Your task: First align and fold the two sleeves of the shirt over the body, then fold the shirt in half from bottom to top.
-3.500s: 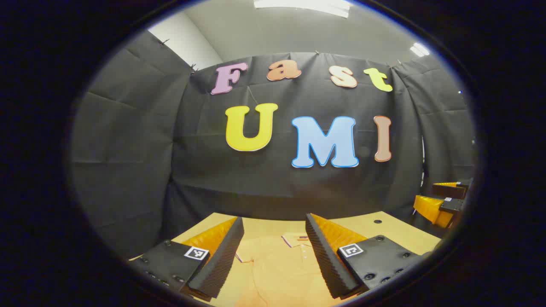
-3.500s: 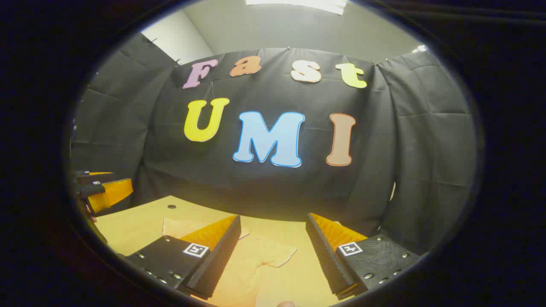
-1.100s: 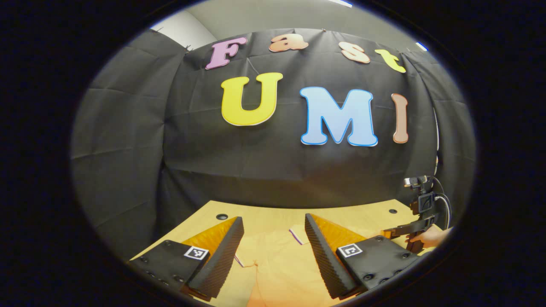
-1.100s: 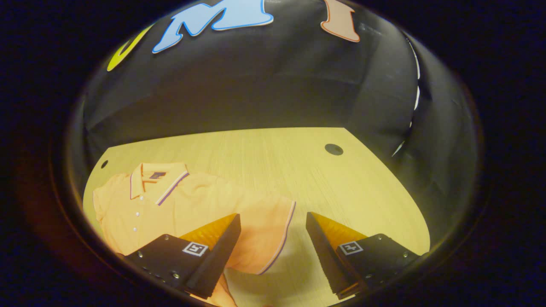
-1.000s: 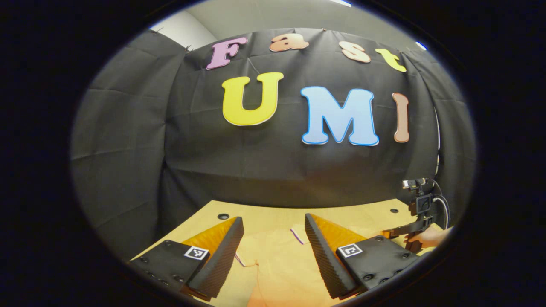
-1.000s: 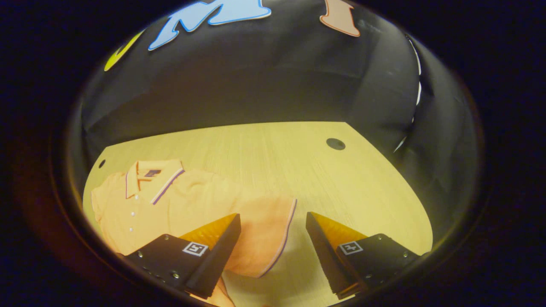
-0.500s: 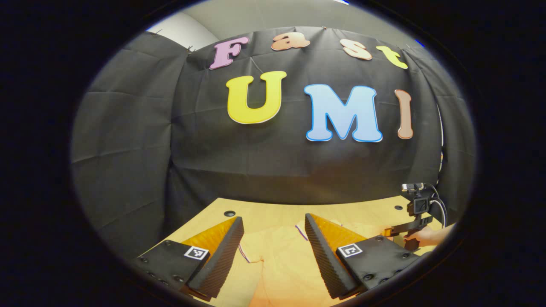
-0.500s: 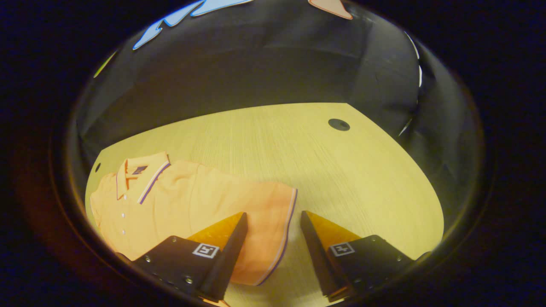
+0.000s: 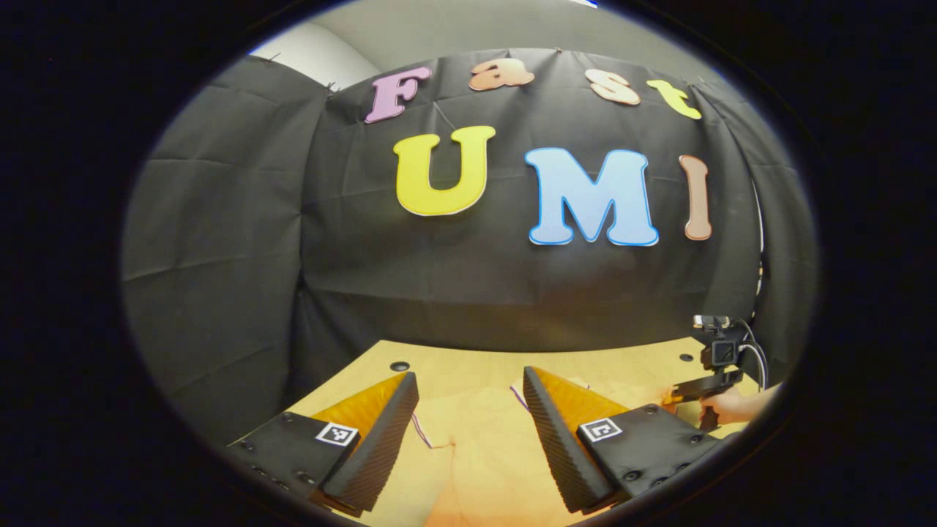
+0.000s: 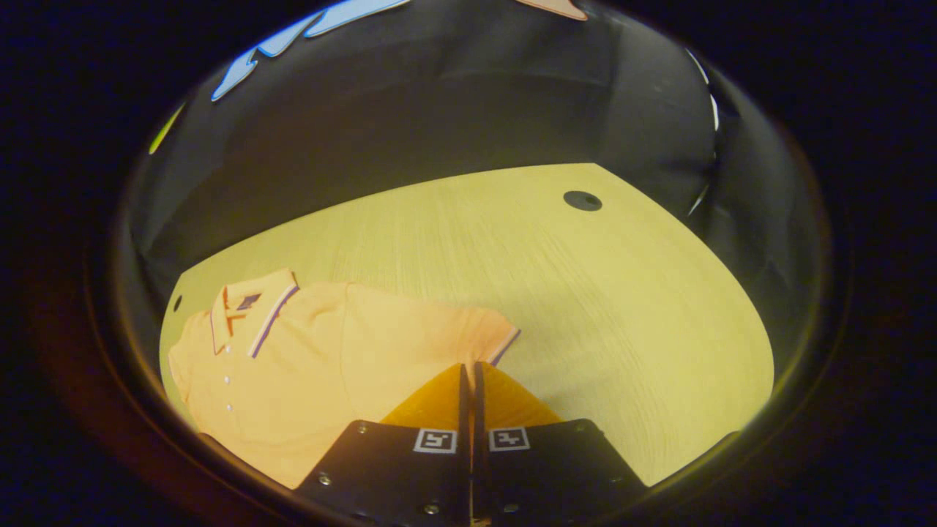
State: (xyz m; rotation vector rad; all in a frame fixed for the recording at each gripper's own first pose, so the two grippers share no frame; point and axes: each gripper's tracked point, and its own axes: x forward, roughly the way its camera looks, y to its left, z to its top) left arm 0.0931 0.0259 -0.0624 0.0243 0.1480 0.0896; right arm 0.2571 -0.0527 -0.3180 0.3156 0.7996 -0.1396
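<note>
We pinch the orange polo shirt (image 10: 322, 351) by its right sleeve (image 10: 468, 333) with our right gripper (image 10: 468, 373); next, fold it leftward. Left gripper (image 9: 468, 410) gapes, empty.

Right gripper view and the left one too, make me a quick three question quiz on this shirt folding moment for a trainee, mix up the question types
1. True or false: the right gripper has its fingers drawn together at the edge of the shirt's sleeve.
2. Multiple choice: how do the left gripper's fingers stand? A) apart above the shirt; B) clamped on the collar; C) pressed flat on the table.
3. Fill in: in the right gripper view, the shirt's collar lies toward the ____ side of the picture.

Key: 1 true. 2 A. 3 left.
</note>
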